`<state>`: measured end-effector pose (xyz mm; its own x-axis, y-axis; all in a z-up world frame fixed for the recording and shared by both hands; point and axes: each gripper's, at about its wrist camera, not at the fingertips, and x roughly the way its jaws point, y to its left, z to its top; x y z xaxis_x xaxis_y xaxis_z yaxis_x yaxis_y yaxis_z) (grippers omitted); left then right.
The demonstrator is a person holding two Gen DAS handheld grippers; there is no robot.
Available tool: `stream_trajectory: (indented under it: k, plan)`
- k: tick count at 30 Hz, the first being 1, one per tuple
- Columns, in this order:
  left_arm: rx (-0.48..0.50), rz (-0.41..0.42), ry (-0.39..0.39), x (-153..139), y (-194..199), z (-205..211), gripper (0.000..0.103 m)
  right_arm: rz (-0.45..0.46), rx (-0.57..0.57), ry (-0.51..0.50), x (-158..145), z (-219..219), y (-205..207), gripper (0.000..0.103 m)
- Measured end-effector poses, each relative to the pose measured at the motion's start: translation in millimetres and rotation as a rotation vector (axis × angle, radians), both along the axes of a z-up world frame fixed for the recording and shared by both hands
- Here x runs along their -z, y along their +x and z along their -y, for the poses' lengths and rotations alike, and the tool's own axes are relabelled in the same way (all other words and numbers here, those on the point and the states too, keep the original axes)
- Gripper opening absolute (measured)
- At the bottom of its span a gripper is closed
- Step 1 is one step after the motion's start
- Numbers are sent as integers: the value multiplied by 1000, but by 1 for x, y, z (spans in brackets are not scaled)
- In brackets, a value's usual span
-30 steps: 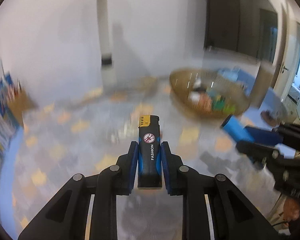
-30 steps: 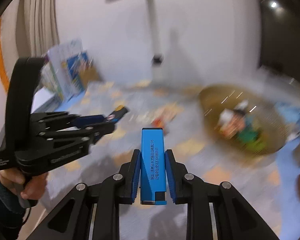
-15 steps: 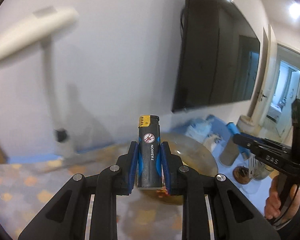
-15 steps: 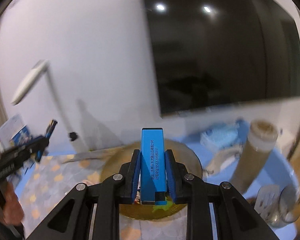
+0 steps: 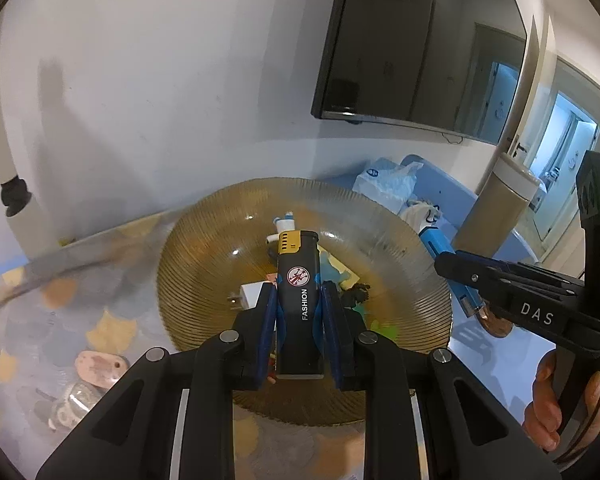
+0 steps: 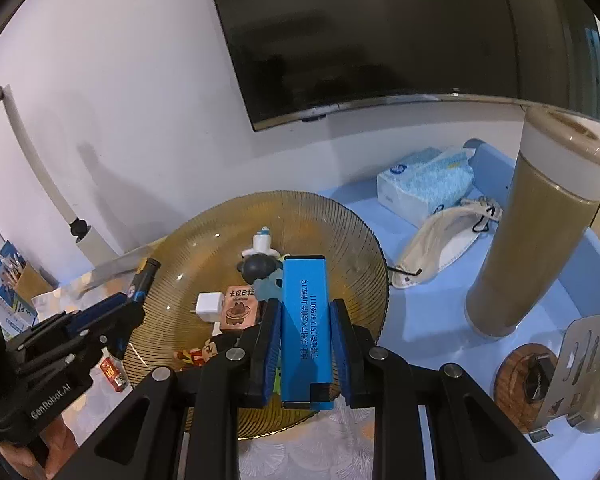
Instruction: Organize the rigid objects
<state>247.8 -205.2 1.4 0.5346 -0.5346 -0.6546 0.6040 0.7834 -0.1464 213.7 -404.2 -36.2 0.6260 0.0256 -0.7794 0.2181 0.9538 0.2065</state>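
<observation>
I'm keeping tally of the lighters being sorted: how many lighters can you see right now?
2. A black lighter is clamped in the left tongs, and a blue lighter in the right tongs, both held above the glass bowl. Others might lie hidden among the bowl's clutter.

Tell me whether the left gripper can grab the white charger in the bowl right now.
Probably not: the left gripper is shut on the black lighter, so nothing is free to take the charger, though the bowl is open above.

The black lighter point(image 5: 299, 300) hides part of the amber dish's point(image 5: 204, 264) contents.
</observation>
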Motion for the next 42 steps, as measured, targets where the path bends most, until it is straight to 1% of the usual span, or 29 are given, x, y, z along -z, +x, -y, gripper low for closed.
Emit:
stream_trajectory:
  k: [2, 3, 4, 5, 6, 8, 10, 11, 13, 15, 18, 21, 23, 24, 25, 26, 27, 28, 29, 31, 33, 37, 40, 41, 42]
  plan:
    - [2, 5, 2, -1, 0, 1, 21, -10, 12, 2, 3, 2, 2, 24]
    - [4, 10, -3, -3, -2, 0, 28, -13, 18, 4, 1, 3, 2, 25]
    - [3, 12, -6, -5, -4, 0, 51, -19, 26, 6, -1, 3, 1, 31]
    - [-3, 16, -10, -9, -8, -4, 78, -23, 34, 5, -3, 3, 0, 35]
    - [-15, 32, -21, -14, -13, -10, 85, -22, 40, 3, -7, 4, -2, 40]
    - [-28, 76, -48, -27, -24, -28, 85, 18, 42, 0, -20, 1, -14, 43]
    - [-54, 88, -51, -41, -35, -49, 85, 59, 37, -7, -34, -4, -26, 58]
    - [-71, 88, -59, -46, -39, -60, 85, 73, 36, -6, -39, -6, -30, 60]
    - [-108, 89, -90, -59, -52, -89, 85, 111, 9, 11, -55, -18, -41, 60]
    - [-148, 94, -117, -68, -68, -119, 85, 136, -41, 23, -68, -35, -50, 60]
    - [-215, 129, -122, -77, -91, -157, 85, 168, -138, 6, -85, -76, -63, 60]
    - [-277, 152, -113, -83, -109, -188, 85, 173, -224, 2, -89, -114, -69, 60]
    - [-313, 160, -120, -84, -118, -207, 85, 160, -279, 13, -86, -141, -72, 60]
    - [-344, 161, -121, -81, -125, -218, 85, 150, -303, 19, -82, -152, -73, 60]
    - [-371, 158, -119, -75, -128, -226, 88, 132, -332, 29, -75, -166, -75, 61]
    - [-403, 150, -117, -67, -132, -233, 94, 117, -354, 40, -67, -175, -77, 64]
    - [-444, 125, -109, -48, -133, -240, 100, 99, -377, 51, -57, -185, -77, 75]
    - [-464, 97, -96, -33, -132, -242, 100, 76, -396, 50, -40, -197, -79, 85]
    - [-478, 64, -69, -15, -130, -243, 100, 60, -405, 38, -25, -206, -80, 85]
    - [-510, -39, 16, 28, -120, -243, 99, 15, -435, -3, 12, -225, -82, 85]
    - [-538, -100, 48, 56, -112, -245, 99, -48, -465, -35, 47, -238, -84, 85]
    - [-592, -144, 91, 81, -102, -242, 99, -124, -454, -52, 82, -239, -83, 85]
    - [-604, -192, 115, 93, -99, -240, 99, -138, -437, -46, 86, -234, -78, 85]
    - [-610, -176, 132, 93, -100, -239, 100, -150, -426, -37, 88, -232, -77, 86]
    - [-615, -182, 140, 96, -100, -241, 100, -159, -415, -35, 90, -230, -77, 86]
